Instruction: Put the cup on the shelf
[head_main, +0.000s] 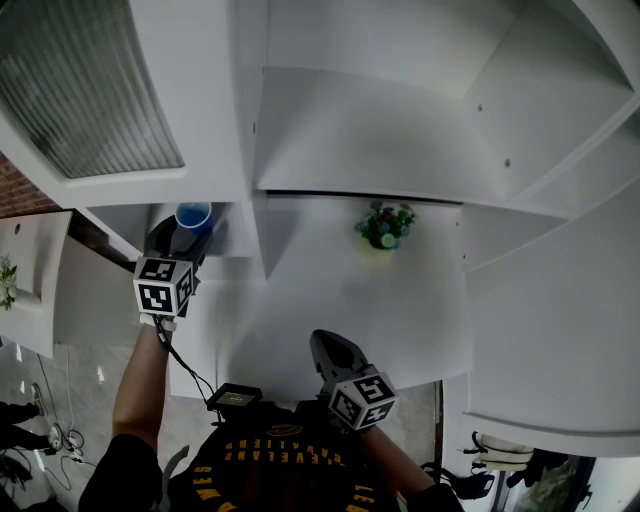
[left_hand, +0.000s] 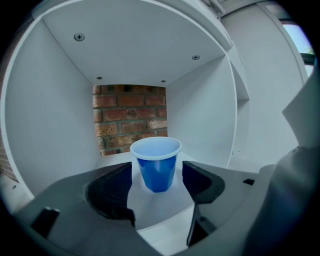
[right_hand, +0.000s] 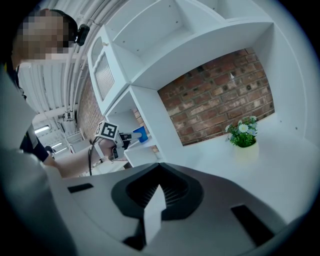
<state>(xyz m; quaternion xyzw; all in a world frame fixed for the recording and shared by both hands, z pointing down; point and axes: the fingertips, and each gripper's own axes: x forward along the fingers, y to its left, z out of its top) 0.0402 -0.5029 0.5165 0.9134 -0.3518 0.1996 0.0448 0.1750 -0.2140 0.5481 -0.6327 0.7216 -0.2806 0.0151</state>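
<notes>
The blue plastic cup (head_main: 193, 215) stands upright on the floor of a small white shelf compartment (left_hand: 45, 125), in front of its brick back. In the left gripper view the cup (left_hand: 157, 165) sits between the tips of my left gripper (left_hand: 157, 169). The jaws are open, and white shelf floor shows on both sides of the cup's lower body. In the head view the left gripper (head_main: 190, 238) reaches into that compartment at the left. My right gripper (head_main: 322, 340) hangs low near my body, with its jaws (right_hand: 157, 167) closed together and empty. Its view also catches the cup (right_hand: 140, 134) from the side.
A small potted plant (head_main: 385, 225) stands on the wide shelf board (head_main: 400, 300) to the right, in front of a brick wall (right_hand: 220, 105). A vertical divider (head_main: 255, 235) separates it from the cup's compartment. More white shelves rise above, beside a ribbed-glass door (head_main: 80, 90).
</notes>
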